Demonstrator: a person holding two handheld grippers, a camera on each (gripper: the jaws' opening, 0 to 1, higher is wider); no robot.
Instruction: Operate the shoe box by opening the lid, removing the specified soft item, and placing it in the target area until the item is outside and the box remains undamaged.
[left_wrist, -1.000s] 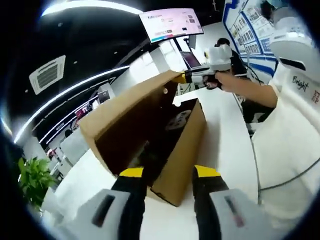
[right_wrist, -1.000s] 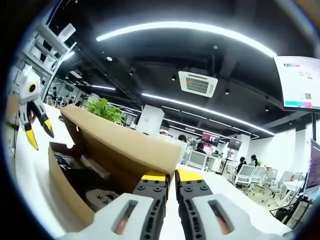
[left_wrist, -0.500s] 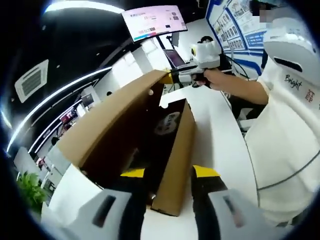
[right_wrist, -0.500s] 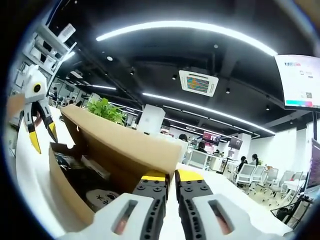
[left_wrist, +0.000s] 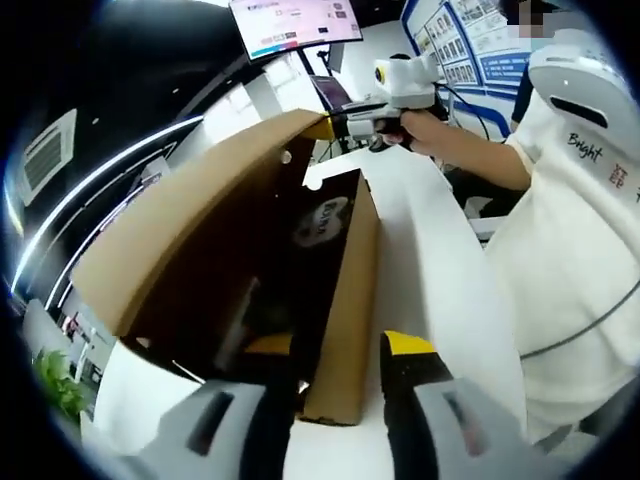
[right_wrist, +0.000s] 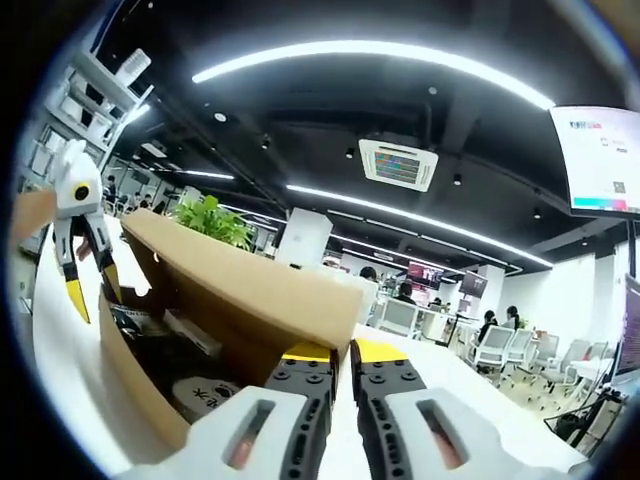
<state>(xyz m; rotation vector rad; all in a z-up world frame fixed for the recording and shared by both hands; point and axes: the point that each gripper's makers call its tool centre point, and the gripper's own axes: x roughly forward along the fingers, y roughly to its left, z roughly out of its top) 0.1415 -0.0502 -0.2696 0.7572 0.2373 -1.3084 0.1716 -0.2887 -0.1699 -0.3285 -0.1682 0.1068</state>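
The lid is pinched up by the right claw so the spread left claw can enter the box.

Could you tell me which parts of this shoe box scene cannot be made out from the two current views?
- Contents of the shoe box: dark in the left gripper view; which one is the soft item is unclear.
- Right gripper, right gripper view: its contact with the lid is too close to judge.
- Left gripper, left gripper view: one jaw's tip is lost in the box's shadow.
- Screen, left gripper view: text too small.
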